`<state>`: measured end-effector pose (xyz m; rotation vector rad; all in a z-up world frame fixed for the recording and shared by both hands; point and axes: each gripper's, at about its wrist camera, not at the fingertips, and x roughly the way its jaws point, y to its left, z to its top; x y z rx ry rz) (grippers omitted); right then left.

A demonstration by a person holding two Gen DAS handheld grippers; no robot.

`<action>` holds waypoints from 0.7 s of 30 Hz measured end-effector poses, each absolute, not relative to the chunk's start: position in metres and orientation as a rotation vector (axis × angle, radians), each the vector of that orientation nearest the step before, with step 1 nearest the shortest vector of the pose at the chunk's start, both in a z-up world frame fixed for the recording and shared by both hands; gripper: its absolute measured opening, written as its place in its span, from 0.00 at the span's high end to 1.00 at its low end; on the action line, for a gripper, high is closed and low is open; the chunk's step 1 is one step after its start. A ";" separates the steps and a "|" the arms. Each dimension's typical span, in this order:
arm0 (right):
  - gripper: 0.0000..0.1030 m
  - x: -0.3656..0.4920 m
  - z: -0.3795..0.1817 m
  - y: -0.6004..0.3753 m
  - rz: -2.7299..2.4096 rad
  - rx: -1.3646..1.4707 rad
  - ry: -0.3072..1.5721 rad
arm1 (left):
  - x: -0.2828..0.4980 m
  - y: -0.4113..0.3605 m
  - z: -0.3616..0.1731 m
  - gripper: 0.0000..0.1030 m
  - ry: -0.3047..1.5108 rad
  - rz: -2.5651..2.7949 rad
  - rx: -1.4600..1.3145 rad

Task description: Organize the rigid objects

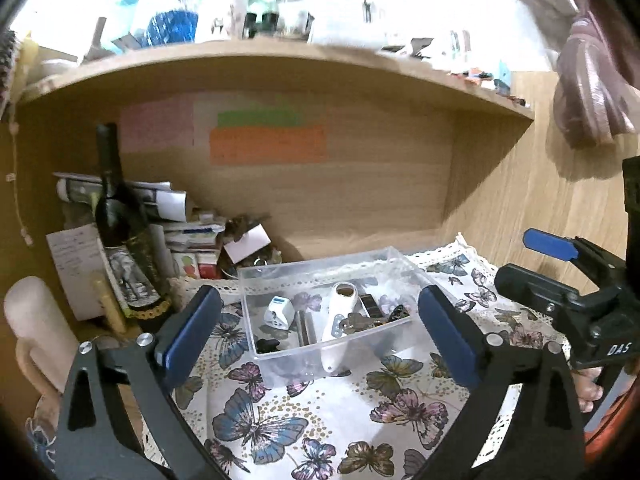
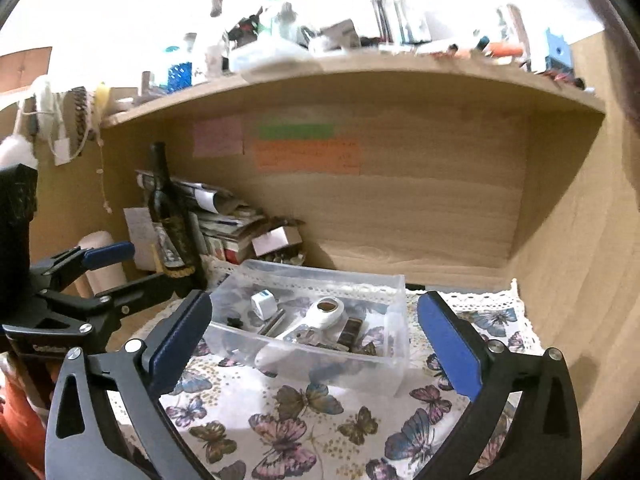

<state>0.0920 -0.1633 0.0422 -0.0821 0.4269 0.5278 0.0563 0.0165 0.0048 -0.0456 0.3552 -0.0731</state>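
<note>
From your left wrist camera, the sorting looks close to done: the clear box (image 1: 326, 276) on the butterfly cloth (image 1: 280, 412) of the counter already holds a white plug (image 1: 277, 309), a white handle-shaped tool (image 1: 338, 320) leaning over its front wall, and some small dark pieces. No loose item shows on the cloth. Your left hand-held gripper (image 1: 320, 332) is spread wide and empty, short of the box.

From your right wrist camera, the same box (image 2: 320, 280) sits ahead; your right hand-held gripper (image 2: 316, 332) is also spread wide, touching nothing.
</note>
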 end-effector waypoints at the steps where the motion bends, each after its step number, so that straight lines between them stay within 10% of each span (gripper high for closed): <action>1: 0.00 0.089 0.042 -0.166 0.528 -0.080 0.424 | 0.051 0.015 0.005 0.01 0.350 -0.072 -0.048; 21: 0.00 0.060 0.043 -0.169 0.513 -0.076 0.372 | 0.026 0.008 -0.001 0.00 0.310 -0.080 -0.060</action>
